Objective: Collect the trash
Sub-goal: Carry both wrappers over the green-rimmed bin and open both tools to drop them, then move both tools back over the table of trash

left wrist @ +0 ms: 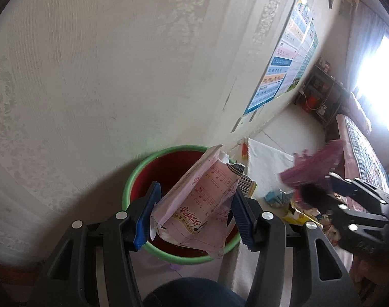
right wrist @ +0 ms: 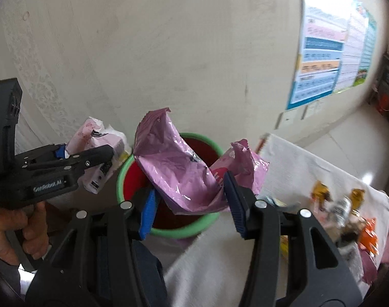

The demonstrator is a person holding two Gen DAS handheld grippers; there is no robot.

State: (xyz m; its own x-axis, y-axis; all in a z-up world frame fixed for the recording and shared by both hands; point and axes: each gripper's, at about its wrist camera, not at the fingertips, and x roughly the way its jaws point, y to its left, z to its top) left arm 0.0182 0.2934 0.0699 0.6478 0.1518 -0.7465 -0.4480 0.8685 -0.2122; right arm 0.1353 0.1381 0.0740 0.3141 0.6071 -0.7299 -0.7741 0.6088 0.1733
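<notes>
Closest to us, our left gripper [left wrist: 192, 209] is clamped on a pale pink snack bag [left wrist: 194, 202], its blue pads pressing the crumpled sides, and our right gripper [right wrist: 190, 202] is closed the same way on a purple wrapper [right wrist: 179, 174]. A hand [right wrist: 13, 227] grips the left tool's handle at the edge of the right view.

Just beyond the fingers stands the bin [left wrist: 169, 252], red inside with a green rim, set on the floor against the wall [left wrist: 92, 76]. Both pieces of trash hang over or near its mouth; neither is inside yet. What shows of its red inside looks empty, though the bags hide much of it.

In our judgement the risk lies in the drop. Both bags are light, stiff and wider than the jaws, so one let go off-centre could catch the rim and slide to the floor, and two released together could jam across the opening. The grippers also sit close to each other, and a nudge could tip the bin.

Further right, a white cloth [right wrist: 296, 163] carries more litter, among it orange and yellow wrappers [right wrist: 368, 235], waiting its turn. On the wall beyond hangs a poster [left wrist: 286, 58].
</notes>
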